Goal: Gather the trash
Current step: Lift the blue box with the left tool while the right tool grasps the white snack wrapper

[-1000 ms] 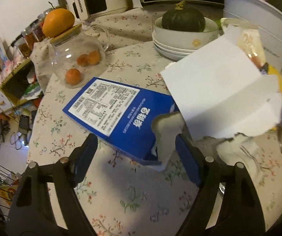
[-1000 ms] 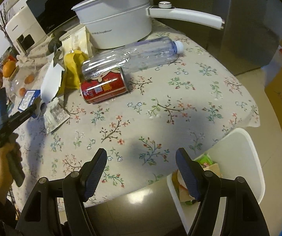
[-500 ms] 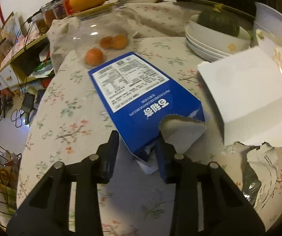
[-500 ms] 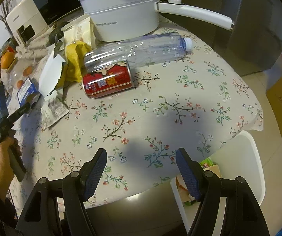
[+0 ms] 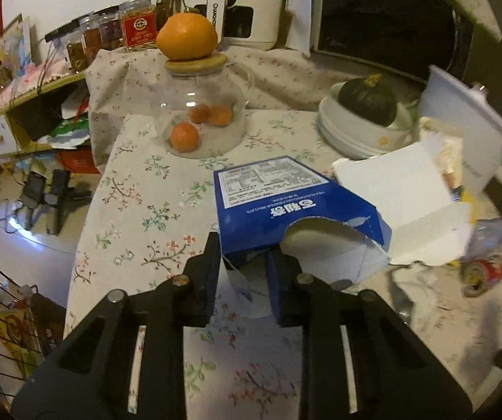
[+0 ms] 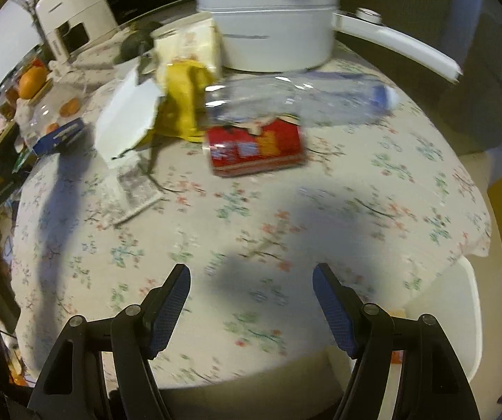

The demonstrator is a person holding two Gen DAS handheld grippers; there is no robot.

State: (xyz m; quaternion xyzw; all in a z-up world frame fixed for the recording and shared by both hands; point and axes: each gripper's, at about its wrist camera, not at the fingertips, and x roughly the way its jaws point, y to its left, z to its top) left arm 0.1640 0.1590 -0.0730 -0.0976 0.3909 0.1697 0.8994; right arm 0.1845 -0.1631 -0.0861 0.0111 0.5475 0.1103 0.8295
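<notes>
Jaws of the left gripper clamp the blue box — torn end; right gripper gapes wide over the tablecloth.

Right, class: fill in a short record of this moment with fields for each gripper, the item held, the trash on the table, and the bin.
left gripper: shut on the torn end of the blue box, which is lifted off the tablecloth
right gripper: open, empty, above the table's near edge
trash on table: red can on its side, clear plastic bottle lying behind it, white torn carton, yellow wrapper
bin: white bin on the floor beside the table
</notes>
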